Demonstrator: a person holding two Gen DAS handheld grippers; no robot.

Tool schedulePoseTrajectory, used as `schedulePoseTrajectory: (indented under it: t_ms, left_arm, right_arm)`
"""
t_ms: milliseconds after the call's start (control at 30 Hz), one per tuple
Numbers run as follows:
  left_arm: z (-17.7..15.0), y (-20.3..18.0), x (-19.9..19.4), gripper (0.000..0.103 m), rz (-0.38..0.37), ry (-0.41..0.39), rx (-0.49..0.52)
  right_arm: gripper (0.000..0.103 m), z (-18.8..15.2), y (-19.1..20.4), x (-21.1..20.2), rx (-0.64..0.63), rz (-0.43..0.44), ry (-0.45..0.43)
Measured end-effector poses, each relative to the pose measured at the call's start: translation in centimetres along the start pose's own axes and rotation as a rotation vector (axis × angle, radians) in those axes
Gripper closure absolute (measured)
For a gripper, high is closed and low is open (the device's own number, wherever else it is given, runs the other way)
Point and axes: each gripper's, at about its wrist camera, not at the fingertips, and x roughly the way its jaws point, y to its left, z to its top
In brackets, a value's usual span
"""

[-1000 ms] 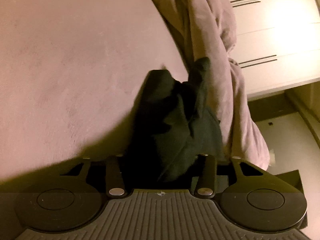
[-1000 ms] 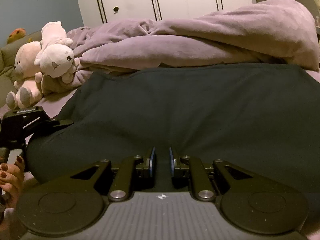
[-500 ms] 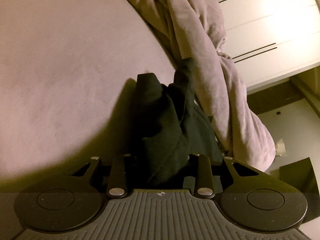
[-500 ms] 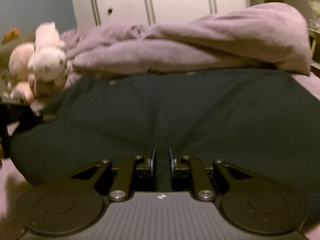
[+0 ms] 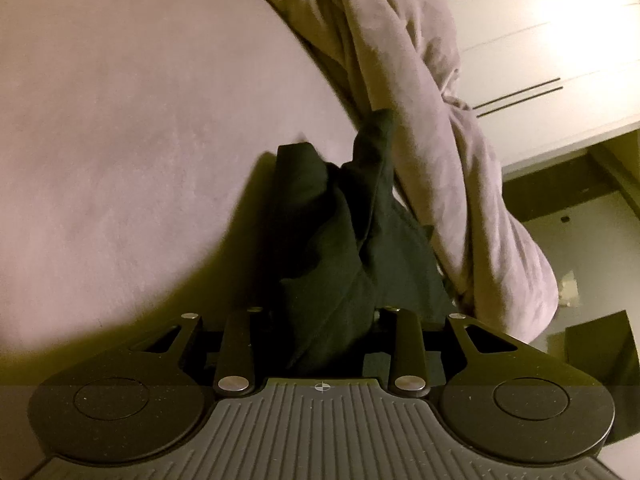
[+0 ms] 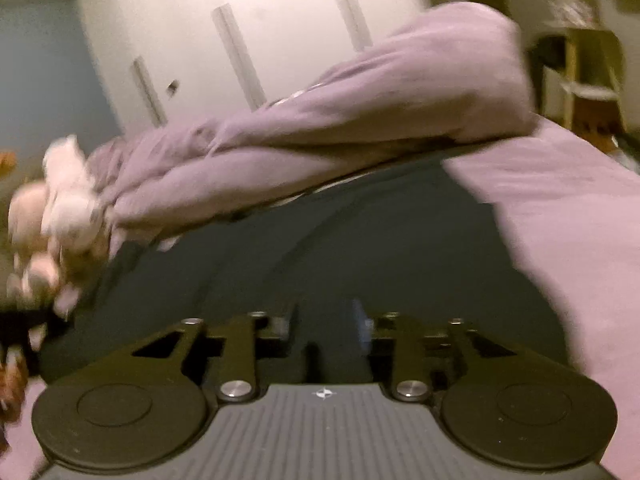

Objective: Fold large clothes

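Note:
A large dark green-black garment (image 6: 380,248) lies spread on the mauve bed (image 6: 568,208). My right gripper (image 6: 325,320) is low over its near edge, jaws a little apart, with dark cloth between them; the view is blurred and tilted. My left gripper (image 5: 320,320) is shut on a bunched fold of the same garment (image 5: 340,240), which hangs crumpled in front of it above the bed sheet (image 5: 120,140).
A rumpled mauve duvet (image 6: 340,128) lies along the far side of the bed and also shows in the left wrist view (image 5: 420,100). Pink plush toys (image 6: 60,208) sit at the left. White wardrobe doors (image 6: 260,28) stand behind. Floor shows beyond the bed's edge (image 5: 580,240).
My right gripper has swung and tilted sharply, and its jaws have spread slightly. The left gripper has shifted a little, still holding the bunched cloth.

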Motion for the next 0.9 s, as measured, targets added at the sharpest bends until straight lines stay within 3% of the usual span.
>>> schedulePoseTrajectory:
  t_ms: [33, 100, 233, 300, 400, 467, 533, 633, 900]
  left_arm:
    - [0.1, 0.1, 0.1, 0.066, 0.002, 0.006, 0.006]
    - [0.3, 0.3, 0.5, 0.063, 0.008, 0.017, 0.026]
    - [0.4, 0.7, 1.7, 0.051, 0.027, 0.037, 0.035]
    - [0.4, 0.7, 2.6, 0.048, 0.037, 0.038, 0.030]
    - [0.4, 0.4, 3.6, 0.049, 0.052, 0.027, 0.041]
    - [0.5, 0.0, 3.7, 0.055, 0.059, 0.025, 0.066]
    - [0.4, -0.6, 3.2, 0.068, 0.053, 0.018, 0.108]
    - [0.4, -2.2, 1.8, 0.075, 0.009, -0.003, 0.160]
    - [-1.0, -10.4, -3.8, 0.078, -0.099, -0.025, 0.318]
  right_arm:
    - [0.042, 1.1, -2.2, -0.5, 0.046, 0.001, 0.003]
    - [0.026, 3.0, -6.4, -0.6, 0.131, 0.006, 0.037]
    - [0.024, 4.6, -13.9, 3.4, 0.331, 0.037, 0.227]
    - [0.024, 4.1, -16.5, 6.2, 0.456, 0.165, 0.316]
    - [0.024, 2.9, -16.8, 9.1, 0.507, 0.239, 0.326]
    - [0.035, 2.5, -16.5, 10.2, 0.531, 0.303, 0.309]
    - [0.051, 2.1, -16.1, 11.4, 0.576, 0.328, 0.307]
    - [0.070, 2.3, -15.3, 11.4, 0.582, 0.366, 0.282]
    - [0.078, 5.8, -9.9, 7.2, 0.494, 0.473, 0.188]
